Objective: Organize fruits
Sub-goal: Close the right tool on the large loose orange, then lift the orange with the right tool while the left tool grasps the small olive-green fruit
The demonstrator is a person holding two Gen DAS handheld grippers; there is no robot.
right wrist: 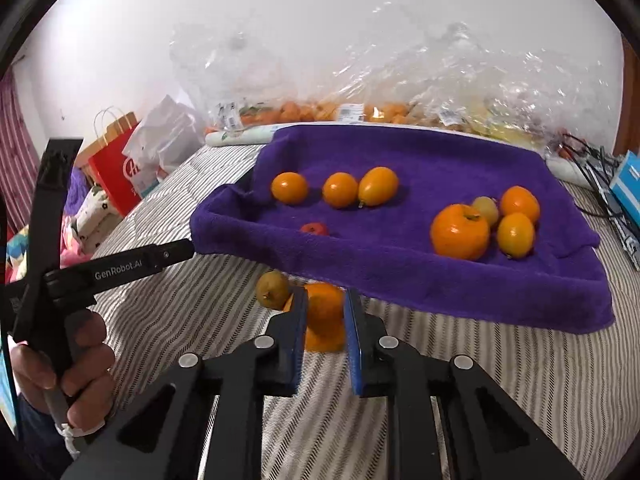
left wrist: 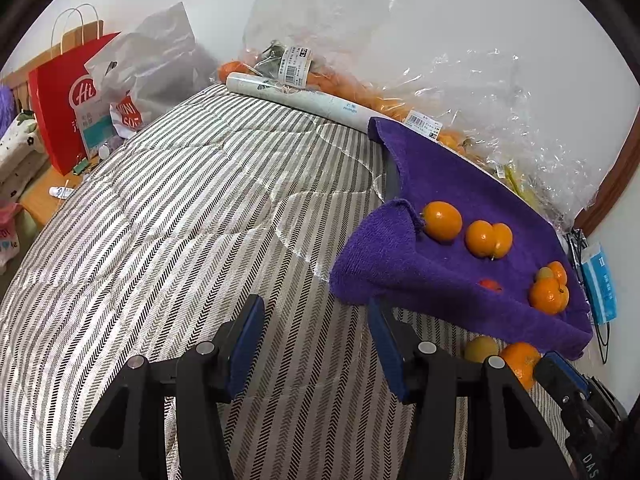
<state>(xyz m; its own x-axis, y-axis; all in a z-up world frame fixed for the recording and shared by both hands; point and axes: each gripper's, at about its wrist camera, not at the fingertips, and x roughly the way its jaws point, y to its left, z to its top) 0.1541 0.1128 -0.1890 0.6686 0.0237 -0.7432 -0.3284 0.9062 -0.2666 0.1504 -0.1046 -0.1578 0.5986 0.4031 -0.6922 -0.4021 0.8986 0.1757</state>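
Note:
A purple towel (right wrist: 400, 276) is draped over a raised tray and holds several orange fruits, a larger mandarin (right wrist: 460, 232) and a small red fruit (right wrist: 314, 229). In front of the towel, on the striped bedding, my right gripper (right wrist: 325, 300) is shut on an orange mandarin (right wrist: 324, 320). A yellow-green fruit (right wrist: 272, 289) lies just left of it. In the left wrist view the same mandarin (left wrist: 520, 360) and yellow-green fruit (left wrist: 480, 348) sit at the lower right. My left gripper (left wrist: 316, 306) stands open over the bedding, its right finger beside the towel's near corner, with nothing between the pads.
Clear plastic bags of oranges (right wrist: 320, 112) line the wall behind the tray, next to a white roll (left wrist: 304, 100). A red paper bag (left wrist: 60, 100) and other bags stand at the far left. Cables and a blue box (right wrist: 628, 184) lie on the right.

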